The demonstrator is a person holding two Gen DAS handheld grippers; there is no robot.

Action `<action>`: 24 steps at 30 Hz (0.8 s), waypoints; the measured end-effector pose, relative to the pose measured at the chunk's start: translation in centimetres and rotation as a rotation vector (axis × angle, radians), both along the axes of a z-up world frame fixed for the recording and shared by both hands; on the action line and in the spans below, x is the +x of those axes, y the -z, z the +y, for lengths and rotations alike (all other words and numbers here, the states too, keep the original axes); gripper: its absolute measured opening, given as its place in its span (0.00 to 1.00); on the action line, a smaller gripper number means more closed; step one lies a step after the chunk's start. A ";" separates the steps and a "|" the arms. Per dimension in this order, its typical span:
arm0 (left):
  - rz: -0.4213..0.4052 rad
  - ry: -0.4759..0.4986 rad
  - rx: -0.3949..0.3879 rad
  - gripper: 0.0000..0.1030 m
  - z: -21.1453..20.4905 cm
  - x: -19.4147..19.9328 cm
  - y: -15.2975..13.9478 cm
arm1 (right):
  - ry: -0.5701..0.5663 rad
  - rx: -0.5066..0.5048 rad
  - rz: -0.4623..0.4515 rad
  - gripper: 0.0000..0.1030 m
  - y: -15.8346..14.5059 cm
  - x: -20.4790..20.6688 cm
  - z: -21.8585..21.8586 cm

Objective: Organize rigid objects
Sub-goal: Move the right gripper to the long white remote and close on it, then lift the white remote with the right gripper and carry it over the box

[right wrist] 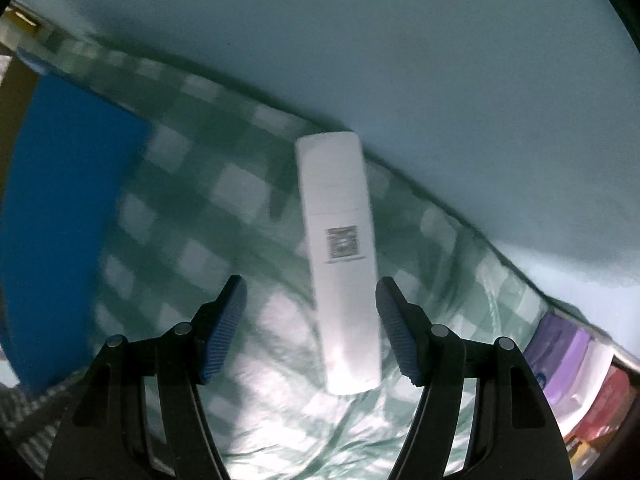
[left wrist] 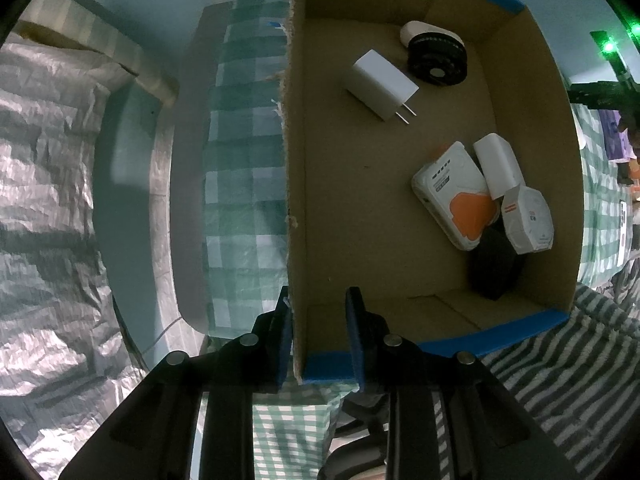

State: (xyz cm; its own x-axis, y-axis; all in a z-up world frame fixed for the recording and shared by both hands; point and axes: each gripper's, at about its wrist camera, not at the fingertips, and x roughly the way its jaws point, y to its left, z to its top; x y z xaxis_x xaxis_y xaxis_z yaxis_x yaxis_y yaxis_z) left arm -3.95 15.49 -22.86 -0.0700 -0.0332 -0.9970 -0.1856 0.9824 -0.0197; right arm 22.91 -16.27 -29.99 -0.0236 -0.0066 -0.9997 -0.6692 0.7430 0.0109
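Left gripper [left wrist: 320, 336] straddles the box [left wrist: 296, 160] wall, narrow, not pinching. Right gripper [right wrist: 312, 328] spread wide around the remote [right wrist: 340, 256], bare cloth [right wrist: 192, 220] either side.

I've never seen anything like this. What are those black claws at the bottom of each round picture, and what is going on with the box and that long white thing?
There is no robot: a person holds a two-finger gripper in each hand, and a wide-angle camera on each looks out along its fingers. That is why each picture is round.

In the left camera's picture, the left gripper straddles the near wall of a cardboard box, one finger on each side. I cannot tell if it is squeezing. Inside the box lie a white plug adapter, a round black item and a few white packets.

In the right camera's picture, the right gripper is open around a long white stick-shaped device lying on a green checked cloth, not yet gripping it.
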 end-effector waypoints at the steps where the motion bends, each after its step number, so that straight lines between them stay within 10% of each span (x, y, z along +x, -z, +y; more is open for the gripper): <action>1: 0.001 -0.003 0.000 0.25 0.0 0.0 0.0 | 0.000 -0.002 0.003 0.66 0.4 0.2 -0.1; 24: 0.006 -0.013 0.002 0.25 -0.1 0.0 0.1 | 0.049 -0.054 0.069 0.40 2.8 0.9 0.7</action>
